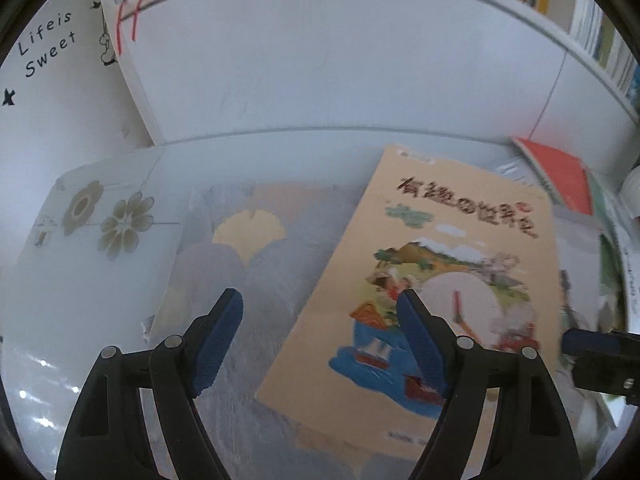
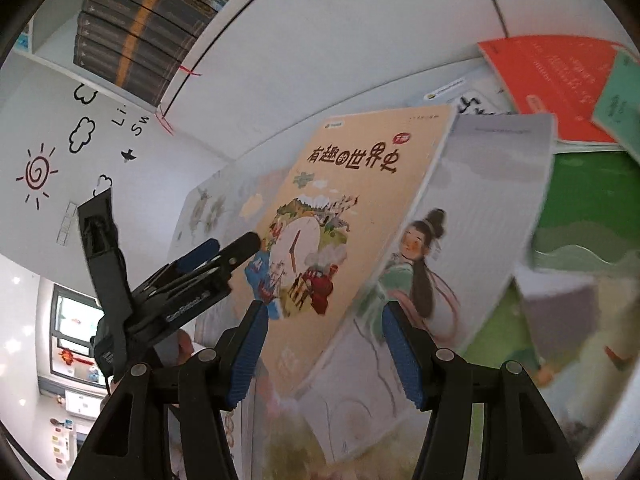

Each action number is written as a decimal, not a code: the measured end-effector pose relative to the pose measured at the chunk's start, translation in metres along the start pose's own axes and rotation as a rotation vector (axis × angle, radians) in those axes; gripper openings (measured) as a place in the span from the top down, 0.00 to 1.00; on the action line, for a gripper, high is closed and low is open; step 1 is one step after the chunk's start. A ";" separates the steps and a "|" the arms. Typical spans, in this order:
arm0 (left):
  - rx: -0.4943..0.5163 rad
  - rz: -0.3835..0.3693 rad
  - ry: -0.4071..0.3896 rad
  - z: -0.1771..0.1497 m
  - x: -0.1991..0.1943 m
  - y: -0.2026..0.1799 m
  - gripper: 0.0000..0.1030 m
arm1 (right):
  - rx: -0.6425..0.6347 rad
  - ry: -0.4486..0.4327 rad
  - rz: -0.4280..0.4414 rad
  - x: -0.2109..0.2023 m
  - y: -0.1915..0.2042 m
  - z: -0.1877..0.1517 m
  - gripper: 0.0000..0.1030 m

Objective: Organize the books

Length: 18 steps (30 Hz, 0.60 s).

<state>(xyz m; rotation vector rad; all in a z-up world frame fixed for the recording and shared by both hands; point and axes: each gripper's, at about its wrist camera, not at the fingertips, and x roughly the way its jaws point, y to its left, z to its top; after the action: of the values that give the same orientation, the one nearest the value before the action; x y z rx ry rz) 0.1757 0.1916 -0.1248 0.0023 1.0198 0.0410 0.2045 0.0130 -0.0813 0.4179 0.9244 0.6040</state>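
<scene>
- Tan picture book point(image 1: 432, 264), cover up with a clock-and-landscape drawing: lies slantwise atop the spread of loose books on the white desk point(image 1: 280, 140), its lower left corner nearest both tools; it overlaps the grey leaf-cover book on one side and the grey girl-cover book on the other
- Grey leaf-cover book point(image 1: 248, 248): flat under the tan book's left edge, partly covered
- Grey girl-cover book point(image 2: 480, 208): flat beneath the tan book's right edge, itself over a green-cover book point(image 2: 584, 208)
- Red book point(image 2: 548, 80): farther back by the wall, a pale green one overlapping its right corner
- Left gripper point(image 1: 320, 340): jaws apart, nothing between the pads, hovering over the tan book's left edge, one blue pad point(image 1: 420, 344) above the cover, the other above the grey book; whether a pad touches cannot be told
- Right gripper point(image 2: 324, 352): jaws apart and empty, poised above the tan book's lower corner
- Step judged in hand: taking up the top book first
- Advice: slide one finger under the free long edge, close only once the cover and pages sit between both pads, lift flat so the books beneath do not drag
- Shelf of upright books point(image 2: 132, 40): above, the likely destination
- Wall stickers point(image 2: 38, 176): background only
</scene>
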 end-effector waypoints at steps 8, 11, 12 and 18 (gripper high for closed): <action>-0.069 -0.152 0.087 0.005 0.006 -0.005 0.22 | 0.015 -0.002 0.032 0.008 -0.005 0.004 0.45; -0.056 -0.173 0.101 0.000 0.000 -0.018 0.22 | 0.022 -0.019 0.000 0.001 -0.008 0.004 0.45; -0.040 -0.205 0.108 -0.003 -0.002 -0.024 0.22 | 0.018 -0.033 -0.026 -0.004 -0.010 0.004 0.45; 0.057 -0.207 0.105 -0.021 -0.024 -0.062 0.22 | 0.028 -0.034 -0.055 -0.032 -0.028 -0.005 0.45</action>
<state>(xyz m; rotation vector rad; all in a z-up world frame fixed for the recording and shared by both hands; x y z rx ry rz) 0.1472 0.1280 -0.1166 -0.0538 1.1210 -0.1787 0.1937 -0.0285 -0.0800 0.4259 0.9096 0.5329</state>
